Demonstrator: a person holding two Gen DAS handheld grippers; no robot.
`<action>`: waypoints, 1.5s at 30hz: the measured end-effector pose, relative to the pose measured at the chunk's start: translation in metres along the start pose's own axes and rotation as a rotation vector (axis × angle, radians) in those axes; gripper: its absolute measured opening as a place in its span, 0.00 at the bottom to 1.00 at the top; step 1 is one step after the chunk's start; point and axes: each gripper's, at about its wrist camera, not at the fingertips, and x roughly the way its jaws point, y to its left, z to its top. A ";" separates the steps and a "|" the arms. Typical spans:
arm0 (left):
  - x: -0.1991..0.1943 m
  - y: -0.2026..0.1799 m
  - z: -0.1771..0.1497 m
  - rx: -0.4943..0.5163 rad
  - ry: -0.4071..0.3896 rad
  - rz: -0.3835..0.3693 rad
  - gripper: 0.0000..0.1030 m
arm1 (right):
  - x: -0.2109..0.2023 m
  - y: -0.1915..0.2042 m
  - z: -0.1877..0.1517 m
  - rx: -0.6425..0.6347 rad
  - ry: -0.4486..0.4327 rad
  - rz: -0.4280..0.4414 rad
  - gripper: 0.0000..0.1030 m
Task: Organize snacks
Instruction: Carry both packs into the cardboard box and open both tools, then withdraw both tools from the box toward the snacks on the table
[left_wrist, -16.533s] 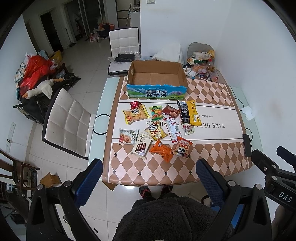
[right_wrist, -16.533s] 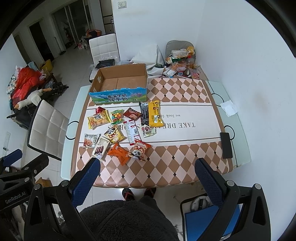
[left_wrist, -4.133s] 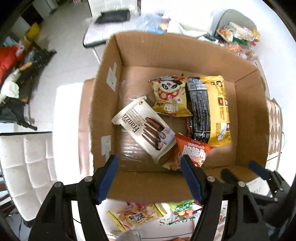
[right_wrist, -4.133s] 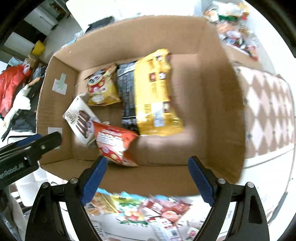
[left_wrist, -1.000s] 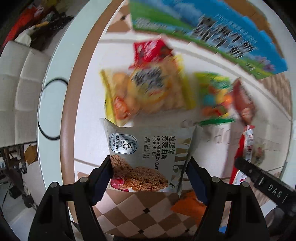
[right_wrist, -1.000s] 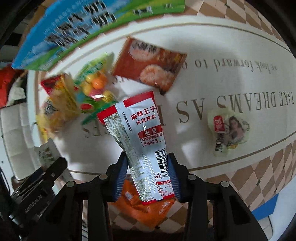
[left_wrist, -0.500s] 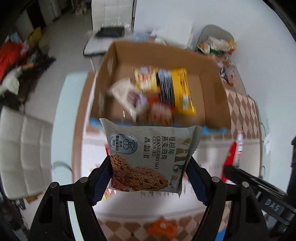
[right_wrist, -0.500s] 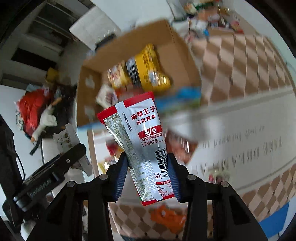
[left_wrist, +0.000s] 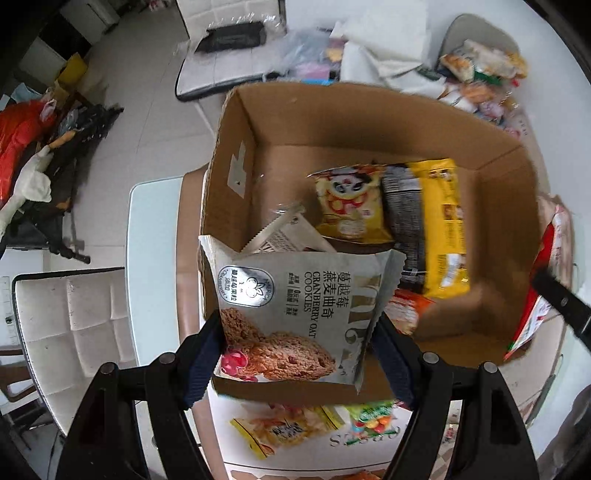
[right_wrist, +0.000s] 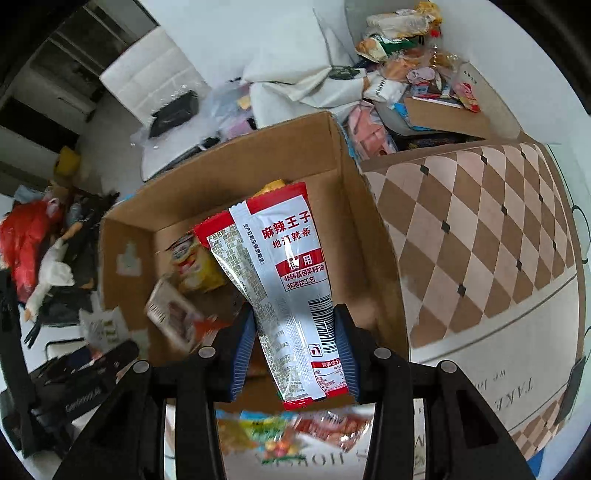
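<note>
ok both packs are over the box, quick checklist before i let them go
1. Left gripper shut on the cookie pack: ok.
2. Right gripper shut on the red and white spicy strip pack: ok.
3. Both packs above the open cardboard box: ok.
4. Bare floor left in the box for them: ok.
5. Grippers clear of each other: ok, well apart.
6. Packs clear of the box's near wall: cannot tell.
</note>
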 end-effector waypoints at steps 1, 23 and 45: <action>0.004 0.000 0.002 0.003 0.010 0.008 0.74 | 0.006 0.000 0.004 -0.003 0.005 -0.010 0.43; 0.055 0.013 -0.008 -0.073 0.088 -0.022 0.84 | 0.073 -0.004 0.009 -0.069 0.145 -0.082 0.87; -0.036 -0.002 -0.056 -0.045 -0.224 -0.007 0.84 | 0.010 0.004 -0.059 -0.204 -0.001 -0.130 0.87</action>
